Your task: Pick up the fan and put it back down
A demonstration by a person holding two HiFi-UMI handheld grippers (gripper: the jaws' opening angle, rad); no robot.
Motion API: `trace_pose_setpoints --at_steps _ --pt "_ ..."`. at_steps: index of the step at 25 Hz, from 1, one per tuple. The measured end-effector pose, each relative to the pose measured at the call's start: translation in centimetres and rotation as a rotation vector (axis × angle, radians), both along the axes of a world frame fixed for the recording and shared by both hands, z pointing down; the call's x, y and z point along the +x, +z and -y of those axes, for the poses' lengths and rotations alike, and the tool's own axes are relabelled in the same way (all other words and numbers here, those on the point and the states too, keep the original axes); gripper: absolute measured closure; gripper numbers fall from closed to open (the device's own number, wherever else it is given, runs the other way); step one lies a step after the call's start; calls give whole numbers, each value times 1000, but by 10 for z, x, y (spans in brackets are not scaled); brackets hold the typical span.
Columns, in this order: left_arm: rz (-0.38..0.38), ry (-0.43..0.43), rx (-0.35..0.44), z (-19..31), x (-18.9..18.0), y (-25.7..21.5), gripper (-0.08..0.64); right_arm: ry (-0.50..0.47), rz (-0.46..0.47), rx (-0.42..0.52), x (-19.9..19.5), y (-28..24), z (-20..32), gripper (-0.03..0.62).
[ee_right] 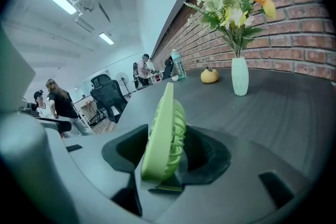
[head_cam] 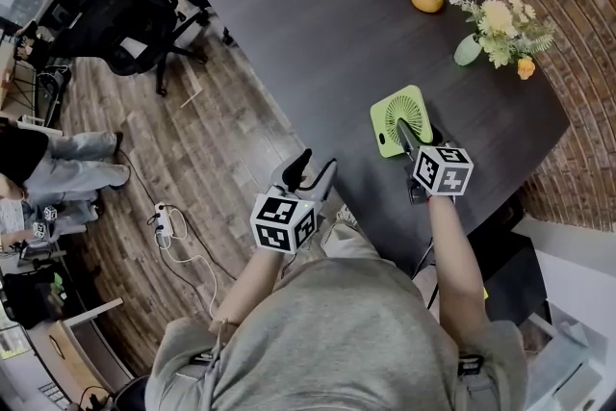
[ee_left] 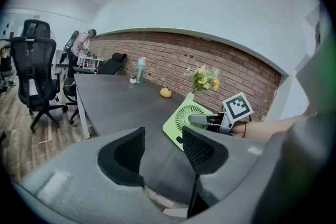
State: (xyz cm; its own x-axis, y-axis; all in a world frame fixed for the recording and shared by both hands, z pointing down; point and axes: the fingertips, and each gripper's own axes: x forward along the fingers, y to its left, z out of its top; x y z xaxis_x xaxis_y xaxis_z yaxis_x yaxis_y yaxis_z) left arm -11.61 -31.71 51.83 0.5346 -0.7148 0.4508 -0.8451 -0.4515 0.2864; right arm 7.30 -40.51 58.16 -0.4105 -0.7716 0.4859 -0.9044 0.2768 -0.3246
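On the desk [head_cam: 318, 24], the green fan [head_cam: 397, 111] stood between the right gripper's [ee_right: 167, 152] fingers, a gap showing beside one. The left gripper's [ee_left: 164, 150] fingers were wide and empty.

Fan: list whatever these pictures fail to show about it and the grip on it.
- Head view: the right gripper covers the fan's lower edge, so its contact with the table is hidden.
- Right gripper view: the fan is edge-on; whether both pads press it is unclear.
- Left gripper view: fan too small to show any switch or print.
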Motion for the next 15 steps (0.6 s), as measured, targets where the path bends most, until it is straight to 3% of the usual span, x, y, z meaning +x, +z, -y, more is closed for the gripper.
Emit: trace_pose_setpoints --at_steps 15 --pt "-5 -6 9 -4 -11 -3 348 3 -23 21 -12 -8 -2 407"
